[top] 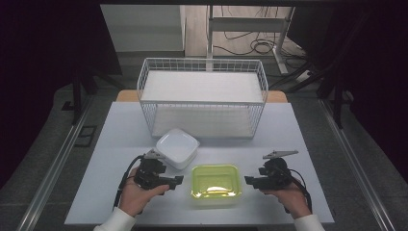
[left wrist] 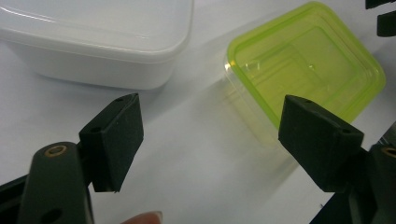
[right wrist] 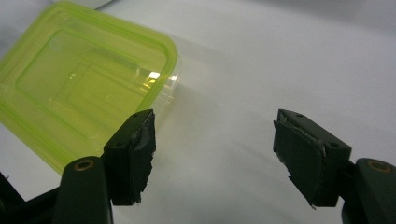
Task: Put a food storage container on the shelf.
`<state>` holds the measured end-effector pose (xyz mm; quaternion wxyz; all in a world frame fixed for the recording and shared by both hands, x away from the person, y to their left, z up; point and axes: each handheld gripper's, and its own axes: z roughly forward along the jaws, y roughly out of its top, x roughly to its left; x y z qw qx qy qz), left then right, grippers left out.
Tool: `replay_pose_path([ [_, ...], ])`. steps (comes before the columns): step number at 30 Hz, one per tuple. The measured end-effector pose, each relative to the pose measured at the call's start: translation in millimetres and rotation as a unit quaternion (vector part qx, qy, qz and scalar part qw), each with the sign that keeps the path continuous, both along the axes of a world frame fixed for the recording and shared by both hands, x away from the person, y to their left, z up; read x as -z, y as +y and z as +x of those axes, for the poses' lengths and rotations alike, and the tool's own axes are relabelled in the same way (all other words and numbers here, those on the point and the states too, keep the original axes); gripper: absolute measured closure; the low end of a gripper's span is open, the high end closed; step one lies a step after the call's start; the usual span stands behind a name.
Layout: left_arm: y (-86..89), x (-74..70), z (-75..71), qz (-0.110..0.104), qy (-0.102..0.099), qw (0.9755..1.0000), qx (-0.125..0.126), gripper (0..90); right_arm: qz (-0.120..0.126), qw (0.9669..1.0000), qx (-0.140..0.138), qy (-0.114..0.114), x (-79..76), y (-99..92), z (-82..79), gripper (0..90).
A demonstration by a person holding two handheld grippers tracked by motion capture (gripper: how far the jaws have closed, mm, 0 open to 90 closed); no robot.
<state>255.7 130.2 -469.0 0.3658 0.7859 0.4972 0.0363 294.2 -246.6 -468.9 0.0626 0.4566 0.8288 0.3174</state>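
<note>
A yellow-green clear plastic container with its lid on (top: 215, 185) lies near the table's front edge, between my two grippers. Left of it, my left gripper (top: 179, 180) points right at its side, jaws open with only bare table between them (left wrist: 210, 126); the container (left wrist: 308, 60) lies just beyond the right-hand jaw. My right gripper (top: 249, 181) points left at the container's other side, also open and holding nothing (right wrist: 212, 140); the container (right wrist: 79, 79) sits beyond its left-hand jaw. A white lidded container (top: 177, 147) stands just behind my left gripper, touching neither gripper.
A white wire basket shelf (top: 202, 96) stands at the back of the white table (top: 120, 144). The white container (left wrist: 102, 42) is close to the green one's back left corner. Floor, table legs and cables lie beyond the far edge.
</note>
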Motion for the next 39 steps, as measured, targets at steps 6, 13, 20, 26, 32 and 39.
replay_pose_path([
  [6, -8.0, 4.7, 1.6, -0.017, 0.017, 0.9997, 0.003, 25.7, 0.003, 1.0000, -0.008, -0.005, 1.7, 3.4, -3.1, 27.8],
  [13, -14.7, 12.0, 2.8, -0.055, 0.024, 0.9980, -0.020, 34.1, 0.003, 1.0000, -0.001, -0.009, 2.8, 4.0, -3.4, 24.9],
  [20, -24.3, 23.5, 7.5, -0.073, 0.054, 0.9959, -0.008, 39.0, 0.014, 0.9998, -0.006, -0.009, 3.9, 5.2, -4.3, 26.5],
  [26, -28.7, 31.7, 14.4, -0.097, 0.078, 0.9922, -0.006, 44.1, 0.025, 0.9995, -0.017, -0.010, 4.7, 7.6, -1.5, 30.6],
  [32, -30.3, 37.0, 20.2, -0.114, 0.094, 0.9890, 0.004, 49.0, 0.039, 0.9990, -0.022, 0.004, 9.0, 12.9, 1.3, 33.9],
  [39, -27.9, 40.4, 22.3, -0.135, 0.109, 0.9849, 0.007, 53.5, 0.079, 0.9960, -0.015, 0.037, 17.6, 15.4, 7.4, 39.6],
])
